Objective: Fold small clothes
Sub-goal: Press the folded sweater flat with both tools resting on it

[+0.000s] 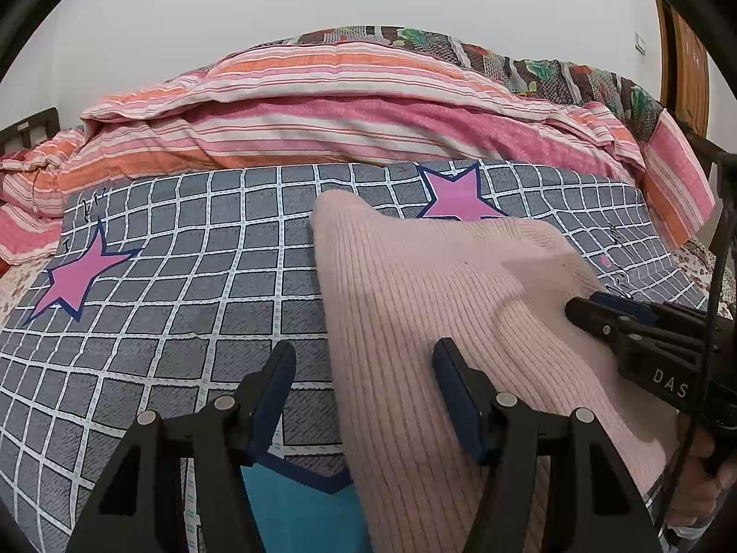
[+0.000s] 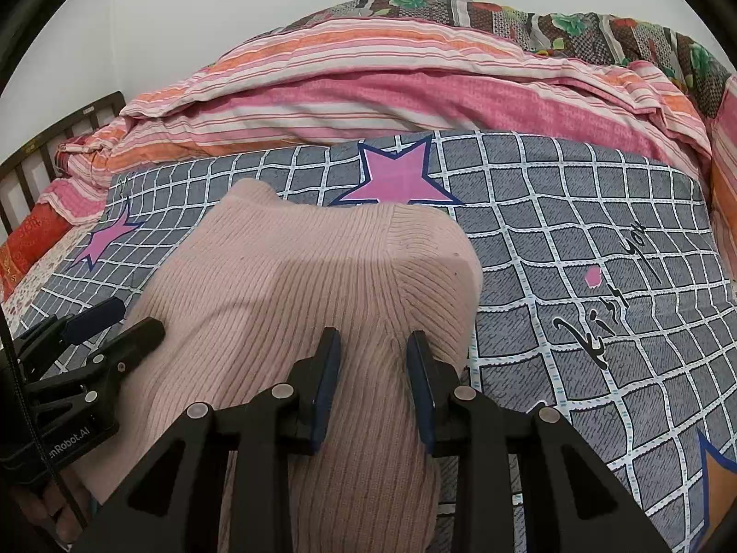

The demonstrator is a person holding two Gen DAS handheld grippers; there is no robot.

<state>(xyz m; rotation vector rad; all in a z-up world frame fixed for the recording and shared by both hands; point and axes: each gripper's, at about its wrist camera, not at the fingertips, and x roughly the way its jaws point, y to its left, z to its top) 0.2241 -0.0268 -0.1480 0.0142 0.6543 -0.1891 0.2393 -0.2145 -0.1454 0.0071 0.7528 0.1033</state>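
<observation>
Pink ribbed garment (image 1: 414, 313) on checked bedsheet (image 1: 184, 304), left tongs (image 1: 364, 359) released, right tongs (image 2: 373, 345) released astride its edge.

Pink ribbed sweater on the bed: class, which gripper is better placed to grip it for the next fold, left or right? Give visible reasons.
Probably right. The right gripper has open jaws straddling a raised ridge of the pink ribbed sweater. The left gripper straddles only its left edge, one finger over the checked bedsheet.

Checked bedsheet (image 1: 184, 322), pink sweater (image 1: 414, 322), striped quilt (image 1: 322, 106)
</observation>
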